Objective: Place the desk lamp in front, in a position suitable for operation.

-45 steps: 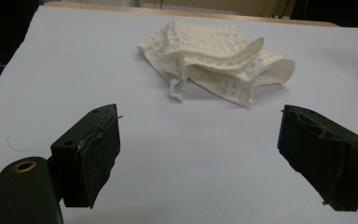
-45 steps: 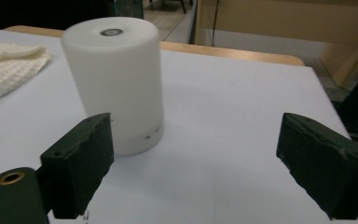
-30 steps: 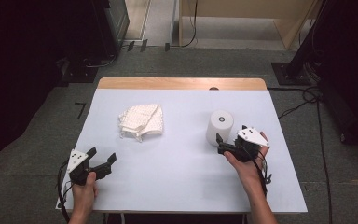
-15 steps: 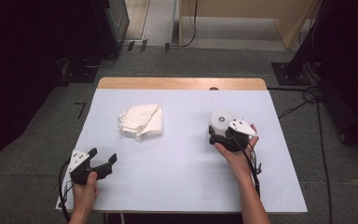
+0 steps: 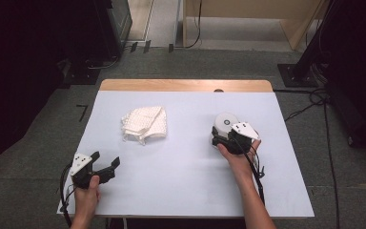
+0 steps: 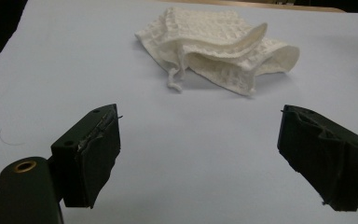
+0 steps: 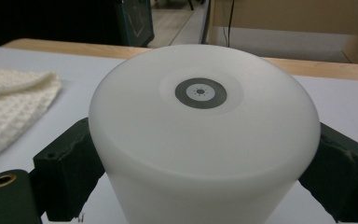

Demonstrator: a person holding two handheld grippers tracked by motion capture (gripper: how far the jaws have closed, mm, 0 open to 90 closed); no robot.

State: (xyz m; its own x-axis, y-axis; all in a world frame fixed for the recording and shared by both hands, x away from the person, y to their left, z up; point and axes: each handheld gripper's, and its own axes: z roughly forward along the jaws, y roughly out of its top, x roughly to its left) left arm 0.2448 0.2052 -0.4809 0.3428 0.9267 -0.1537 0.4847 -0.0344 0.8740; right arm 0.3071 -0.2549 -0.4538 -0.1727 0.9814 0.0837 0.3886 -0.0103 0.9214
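A white cylinder with a grey ring on its top stands upright on the right half of the white table. My right gripper reaches it from the near side. In the right gripper view the cylinder stands between the two jaws of the right gripper, which have just been closing; both pads meet its sides. A crumpled white waffle cloth lies left of centre. My left gripper rests near the front left with its jaws wide apart and nothing between them, pointing toward the cloth.
A wooden strip runs along the table's far edge. Dark equipment and cables stand on the grey floor beyond and to the right. Bare tabletop lies between the cloth and the cylinder.
My right gripper moved forward and left until its jaws came round the cylinder. The left gripper and the cloth kept still.
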